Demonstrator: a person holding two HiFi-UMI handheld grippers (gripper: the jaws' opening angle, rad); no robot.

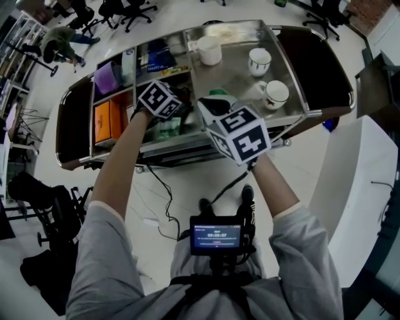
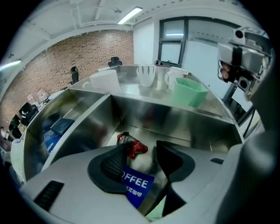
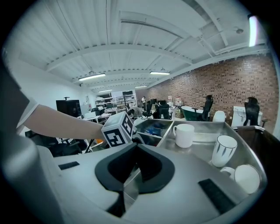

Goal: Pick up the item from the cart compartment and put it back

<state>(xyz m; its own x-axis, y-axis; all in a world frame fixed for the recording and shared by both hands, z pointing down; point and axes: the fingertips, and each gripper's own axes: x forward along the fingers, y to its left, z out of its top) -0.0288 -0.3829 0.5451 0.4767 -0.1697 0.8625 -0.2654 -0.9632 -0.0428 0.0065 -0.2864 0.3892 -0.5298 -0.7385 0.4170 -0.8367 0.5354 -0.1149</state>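
Note:
My left gripper [image 2: 140, 159] reaches down into a steel compartment [image 2: 175, 118] of the cart [image 1: 312, 112]. A silver sachet with a blue coffee label [image 2: 138, 183] spans the gap between its jaws and is gripped there. Just beyond the fingertips a red sachet [image 2: 133, 145] lies on the compartment floor. In the head view the left gripper [image 1: 164, 120] shows mostly as its marker cube over the middle compartment. The right gripper [image 1: 215, 107] hovers beside it over the cart's tray. Its jaws [image 3: 133, 168] stand together, with only a thin silvery sliver in the slit.
A green cup [image 2: 189, 91] stands on the tray just past the compartment wall. Three white mugs [image 1: 209, 50] [image 1: 259, 60] [image 1: 275, 94] stand on the tray. Left compartments hold an orange box [image 1: 107, 120] and a purple item [image 1: 107, 78]. Office chairs [image 1: 128, 9] stand beyond the cart.

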